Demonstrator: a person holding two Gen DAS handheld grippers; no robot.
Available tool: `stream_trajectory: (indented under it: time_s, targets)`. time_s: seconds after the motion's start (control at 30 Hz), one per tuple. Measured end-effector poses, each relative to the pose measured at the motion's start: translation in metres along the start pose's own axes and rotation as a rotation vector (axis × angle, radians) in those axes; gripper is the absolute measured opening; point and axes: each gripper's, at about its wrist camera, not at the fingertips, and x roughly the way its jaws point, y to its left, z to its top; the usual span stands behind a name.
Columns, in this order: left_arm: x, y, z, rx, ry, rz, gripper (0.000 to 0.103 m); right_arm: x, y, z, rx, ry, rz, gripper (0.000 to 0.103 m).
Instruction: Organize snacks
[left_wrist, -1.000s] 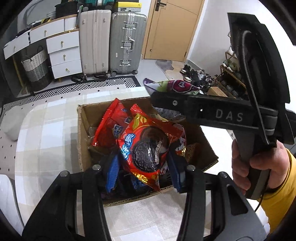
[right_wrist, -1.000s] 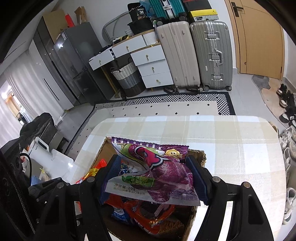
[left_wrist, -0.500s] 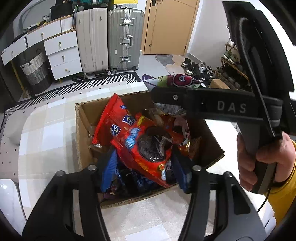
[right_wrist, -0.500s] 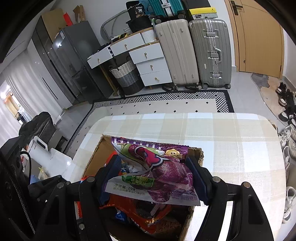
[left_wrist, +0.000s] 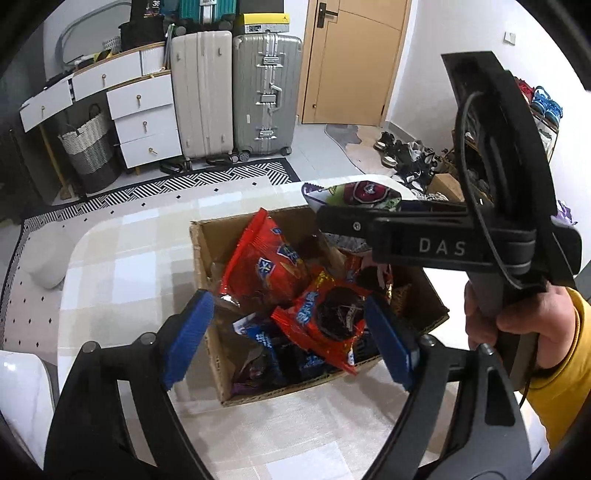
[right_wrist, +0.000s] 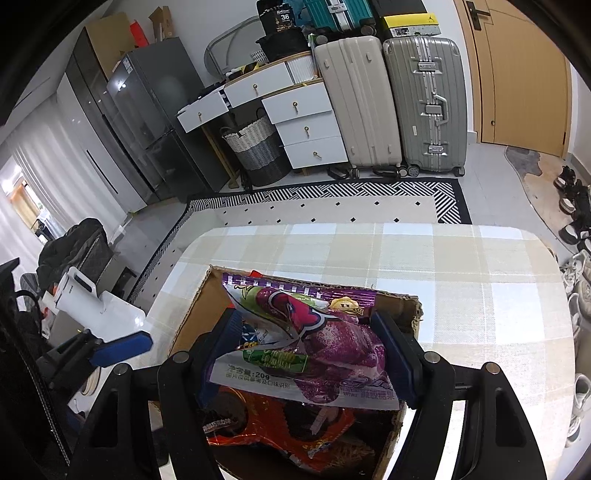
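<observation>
An open cardboard box (left_wrist: 201, 251) (right_wrist: 192, 314) sits on the checked tablecloth, with several snack packets inside. A red cookie packet (left_wrist: 325, 321) lies on top of the pile. My left gripper (left_wrist: 288, 338) hovers above the box's near side, its jaws opening. The cookie packet shows between the blue pads (left_wrist: 188, 332) but they do not press on it. My right gripper (right_wrist: 306, 350) is shut on a purple snack packet (right_wrist: 325, 339) (left_wrist: 354, 192) and holds it over the box's far side. A hand in a yellow sleeve (left_wrist: 517, 325) grips its handle.
The checked table (right_wrist: 461, 277) has bare cloth beyond and to the right of the box. A white chair (left_wrist: 22, 387) stands at the table's left. Two suitcases (right_wrist: 391, 103), white drawers (right_wrist: 306, 122), a woven basket (right_wrist: 255, 147) and shoes (left_wrist: 402, 151) stand on the floor behind.
My left gripper has opened and let go of the red cookie packet, which now lies in the box. The gripper has pulled back and up slightly. The right gripper has not moved.
</observation>
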Motion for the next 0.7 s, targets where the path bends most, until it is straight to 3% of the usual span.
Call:
stream_trajectory:
  time_s: [0.4, 0.53, 0.7]
  targets:
    - [-0.038, 0.006, -0.011, -0.034, -0.029, 0.051, 0.082, 0.003, 0.010, -0.003, -0.053, 0.040, -0.034, 0.076]
    - [-0.056, 0.003, -0.015, -0.037, -0.044, 0.063, 0.082, -0.007, 0.013, -0.007, -0.071, 0.029, -0.054, 0.085]
    - [-0.085, -0.002, -0.023, -0.039, -0.060, 0.073, 0.082, -0.026, 0.018, -0.012, -0.090, -0.003, -0.077, 0.086]
